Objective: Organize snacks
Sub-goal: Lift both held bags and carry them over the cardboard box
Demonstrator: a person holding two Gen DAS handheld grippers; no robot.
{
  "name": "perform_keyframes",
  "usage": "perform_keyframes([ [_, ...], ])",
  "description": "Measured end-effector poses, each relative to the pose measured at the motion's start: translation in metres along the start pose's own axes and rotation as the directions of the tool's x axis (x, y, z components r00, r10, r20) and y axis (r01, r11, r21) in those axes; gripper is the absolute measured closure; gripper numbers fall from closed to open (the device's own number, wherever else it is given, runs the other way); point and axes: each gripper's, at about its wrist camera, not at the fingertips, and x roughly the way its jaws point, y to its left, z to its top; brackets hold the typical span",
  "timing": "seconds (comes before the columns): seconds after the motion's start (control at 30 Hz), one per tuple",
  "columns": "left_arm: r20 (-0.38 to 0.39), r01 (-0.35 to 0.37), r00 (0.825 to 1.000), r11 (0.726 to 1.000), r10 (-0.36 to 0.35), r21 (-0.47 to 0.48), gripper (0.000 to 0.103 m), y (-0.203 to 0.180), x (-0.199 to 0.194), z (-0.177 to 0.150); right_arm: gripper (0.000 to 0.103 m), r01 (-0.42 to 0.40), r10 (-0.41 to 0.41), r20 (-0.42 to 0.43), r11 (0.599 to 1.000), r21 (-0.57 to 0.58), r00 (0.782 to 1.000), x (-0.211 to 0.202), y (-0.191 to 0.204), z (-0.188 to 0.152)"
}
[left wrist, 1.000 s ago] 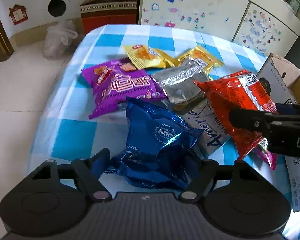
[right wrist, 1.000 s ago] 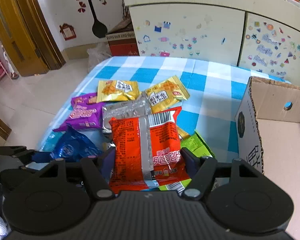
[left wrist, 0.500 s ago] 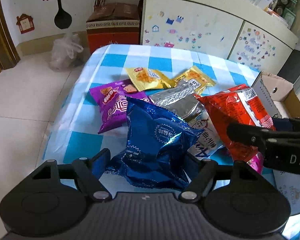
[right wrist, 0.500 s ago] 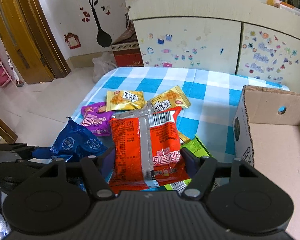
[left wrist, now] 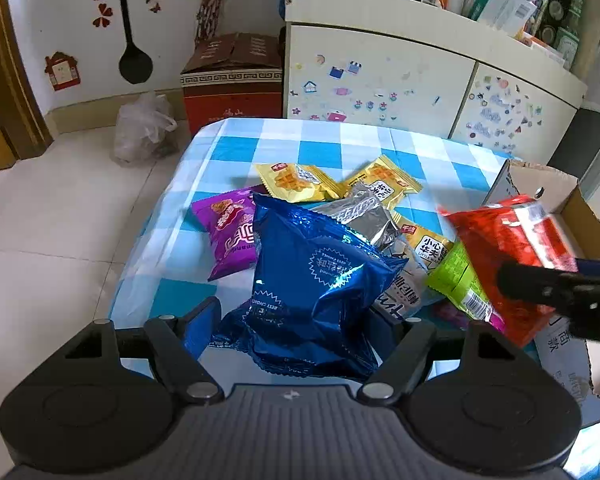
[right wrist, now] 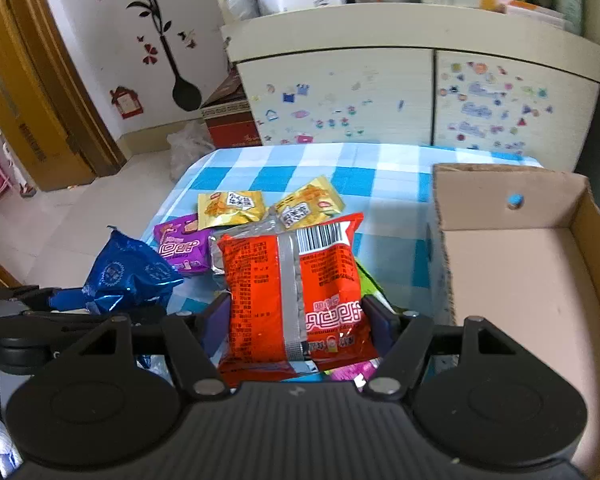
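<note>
On a blue-checked surface (right wrist: 384,184) before a stickered cabinet (right wrist: 420,100), the left hand-held gripper (left wrist: 296,320) clamps a blue packet (left wrist: 312,280), the right hand-held gripper (right wrist: 296,320) a red packet (right wrist: 292,292).

black hand-held gripper (left wrist: 296,320), 2 silver screws

Open brown cardboard box (right wrist: 512,280) at 3 o'clock empty inside; loose snack packets (left wrist: 356,216) crowd checked tablecloth (right wrist: 384,176) ctr, 12 o'clock bare.
</note>
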Motion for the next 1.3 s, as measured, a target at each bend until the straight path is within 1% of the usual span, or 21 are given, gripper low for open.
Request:
perform_keyframes([
  [0.1,0.006,-0.01,1.0,1.0,0.01,-0.002,0.022,-0.001,-0.005,-0.006,0.033,0.002,-0.003,0.011,1.0,0.023,1.0,-0.012,-0.005,-0.002],
  [0.23,0.008,0.0,1.0,1.0,0.0,-0.022,0.022,-0.006,-0.013,-0.015,0.033,0.007,-0.008,0.035,0.999,0.044,0.999,-0.029,-0.012,-0.004],
  [0.43,0.016,0.026,1.0,1.0,-0.026,-0.013,0.022,-0.031,-0.024,-0.019,0.033,0.002,-0.009,0.065,0.994,0.111,0.998,-0.05,-0.031,-0.001],
  [0.67,0.027,0.105,0.994,0.994,-0.105,0.009,0.022,-0.075,-0.033,-0.01,0.033,0.011,-0.036,0.111,0.976,0.217,0.993,-0.076,-0.059,0.005],
  [0.8,0.03,0.149,0.988,0.988,-0.15,0.031,0.022,-0.105,-0.036,-0.003,0.033,0.03,-0.071,0.144,0.964,0.265,0.987,-0.093,-0.076,0.009],
  [0.9,0.027,0.182,0.983,0.982,-0.183,0.058,0.022,-0.128,-0.038,0.0,0.033,0.041,-0.099,0.164,0.944,0.328,0.981,-0.104,-0.095,0.009],
  [1.07,0.017,0.218,0.975,0.97,-0.221,0.105,0.022,-0.165,-0.036,0.004,0.033,0.058,-0.153,0.176,0.89,0.453,0.972,-0.113,-0.129,0.008],
  [1.17,0.008,0.226,0.973,0.964,-0.229,0.138,0.022,-0.184,-0.031,0.006,0.033,0.058,-0.168,0.184,0.871,0.488,0.968,-0.117,-0.139,0.006],
  [1.3,-0.004,0.227,0.973,0.959,-0.23,0.172,0.022,-0.204,-0.025,0.007,0.033,0.077,-0.186,0.165,0.856,0.511,0.969,-0.114,-0.146,0.005],
])
